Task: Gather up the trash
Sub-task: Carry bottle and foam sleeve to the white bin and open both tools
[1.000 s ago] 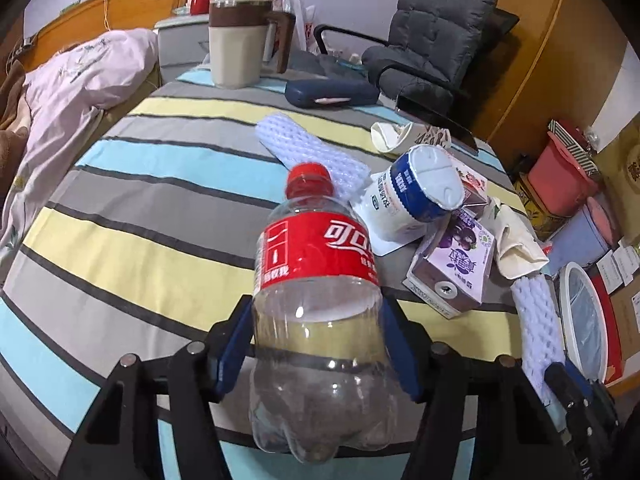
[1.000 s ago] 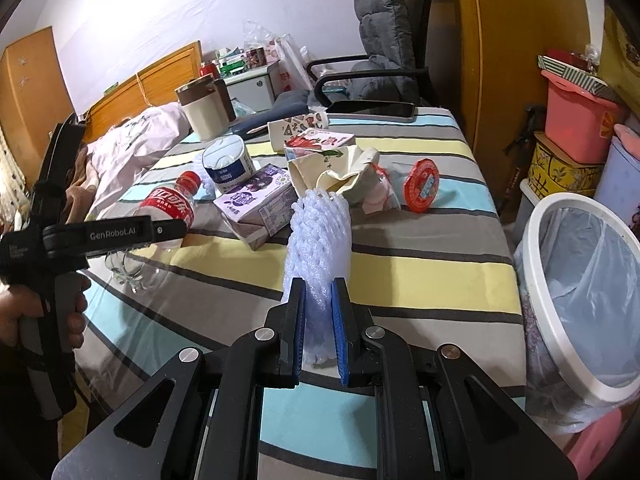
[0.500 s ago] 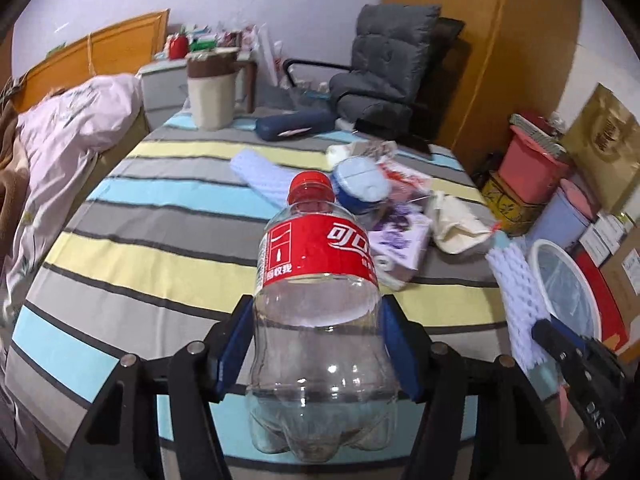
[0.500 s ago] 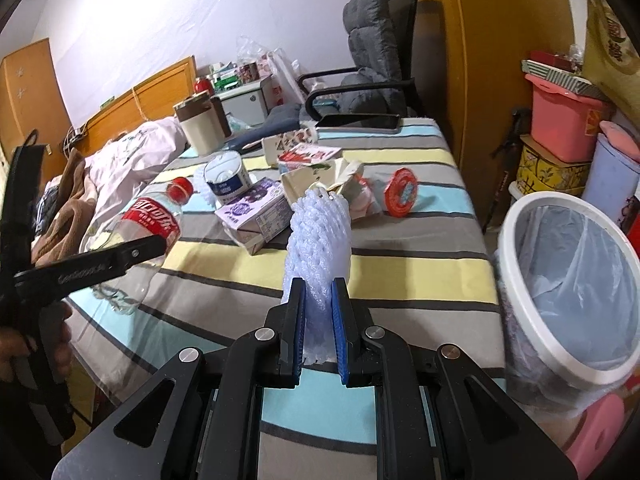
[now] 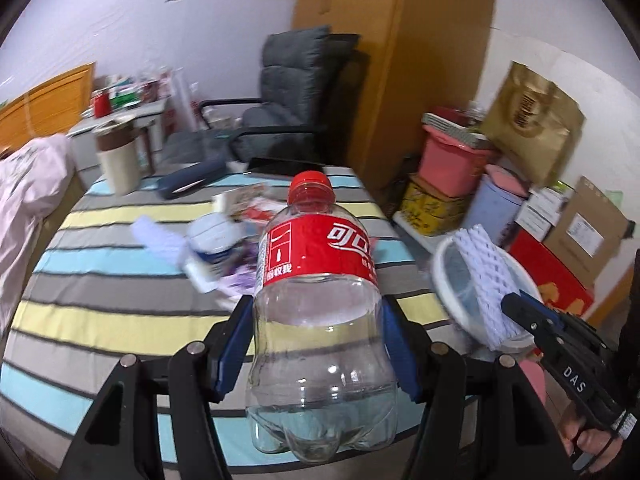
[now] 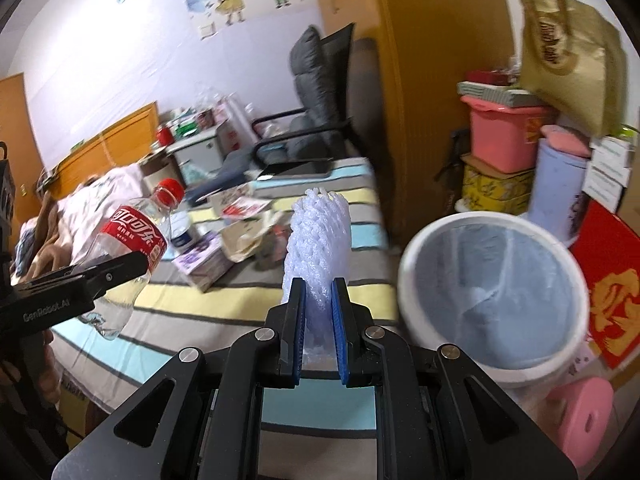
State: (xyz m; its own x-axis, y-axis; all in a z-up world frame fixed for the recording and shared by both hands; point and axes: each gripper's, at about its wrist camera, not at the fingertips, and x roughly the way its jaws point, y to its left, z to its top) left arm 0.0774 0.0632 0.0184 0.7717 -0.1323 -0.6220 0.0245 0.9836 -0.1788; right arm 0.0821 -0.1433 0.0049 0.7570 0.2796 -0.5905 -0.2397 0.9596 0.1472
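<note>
Both hands have lifted off the worktop (image 6: 224, 300) and swung toward the bin (image 6: 494, 292) since a second ago, and the litter on the striped cloth now sits further off, beyond the left gripper (image 5: 316, 344). That gripper is clamped on an empty plastic bottle (image 5: 316, 320), upright between its blue pads, cap away from the hand. The right gripper (image 6: 319, 320) is pinched nearly closed on a white foam net (image 6: 318, 236) that stands up out of its jaws. The bin lies just ahead and to the right of the right gripper, its liner open.

I'd watch the foam net: it is light and springy, so it could cling to a pad or drift past the rim if let go too early. The bottle is smooth and round; a tilt could slide it out before it is over the bin. Two grippers converging on one opening could also knock together.
</note>
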